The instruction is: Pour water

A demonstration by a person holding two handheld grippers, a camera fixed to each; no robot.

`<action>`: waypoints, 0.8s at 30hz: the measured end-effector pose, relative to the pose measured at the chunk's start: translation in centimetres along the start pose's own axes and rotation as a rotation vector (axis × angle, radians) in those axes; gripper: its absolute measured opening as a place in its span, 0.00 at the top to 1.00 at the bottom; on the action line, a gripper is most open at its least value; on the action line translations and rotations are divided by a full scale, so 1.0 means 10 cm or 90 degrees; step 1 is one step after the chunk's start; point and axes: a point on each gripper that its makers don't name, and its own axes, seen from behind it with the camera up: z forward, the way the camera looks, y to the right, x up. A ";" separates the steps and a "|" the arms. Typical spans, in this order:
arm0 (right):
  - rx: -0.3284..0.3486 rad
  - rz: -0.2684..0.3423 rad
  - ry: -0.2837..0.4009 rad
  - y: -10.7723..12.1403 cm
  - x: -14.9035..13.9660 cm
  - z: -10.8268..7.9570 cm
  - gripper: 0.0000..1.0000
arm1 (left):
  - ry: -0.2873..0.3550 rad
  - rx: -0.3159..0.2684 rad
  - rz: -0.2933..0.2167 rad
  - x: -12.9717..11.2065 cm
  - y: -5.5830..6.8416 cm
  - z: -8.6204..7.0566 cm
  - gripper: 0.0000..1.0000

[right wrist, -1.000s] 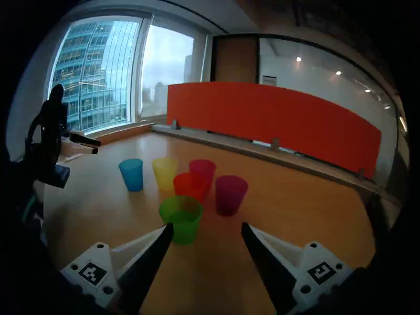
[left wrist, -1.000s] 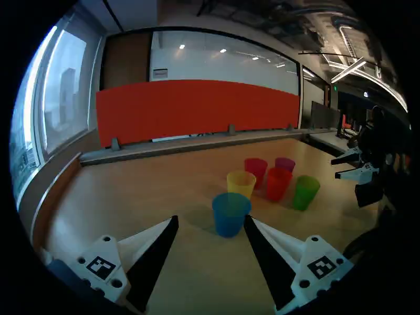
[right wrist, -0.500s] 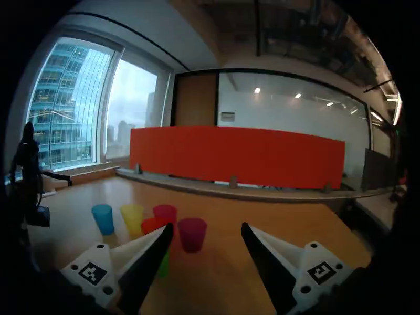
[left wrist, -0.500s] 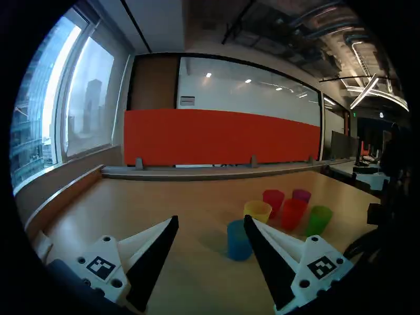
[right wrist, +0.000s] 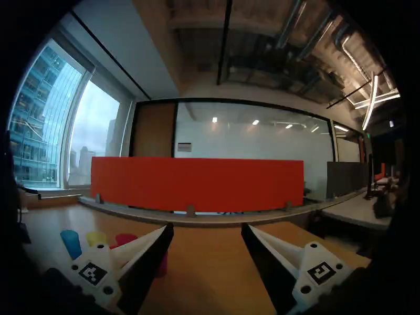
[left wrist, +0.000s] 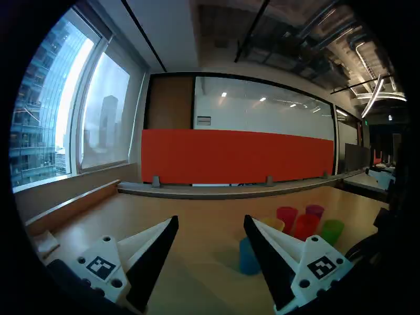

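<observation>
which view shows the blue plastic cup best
The right gripper view: the blue plastic cup shows nearly whole, though small. The left gripper view has the cup nearer, but a finger of the left gripper covers its right side.

The left gripper view shows six cups on one table (one apiece: blue cup, yellow cup, red cup, orange cup, purple cup, green cup). One orange panel stands behind.
</observation>
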 end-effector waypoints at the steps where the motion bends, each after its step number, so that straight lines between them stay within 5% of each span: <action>1: -0.002 -0.001 0.002 0.00 0.00 0.00 0.00 | 0.000 0.001 -0.003 0.00 0.00 0.00 0.08; 6: -0.011 -0.005 0.008 -0.02 -0.03 -0.02 0.00 | 0.006 0.010 -0.014 0.00 -0.02 0.02 0.08; 12: -0.031 0.002 0.005 0.02 -0.09 -0.03 0.00 | 0.017 0.034 0.015 -0.01 -0.02 0.01 0.08; 24: -0.048 0.071 0.019 0.08 -0.06 -0.08 0.00 | 0.030 0.057 0.015 -0.12 -0.03 0.06 0.08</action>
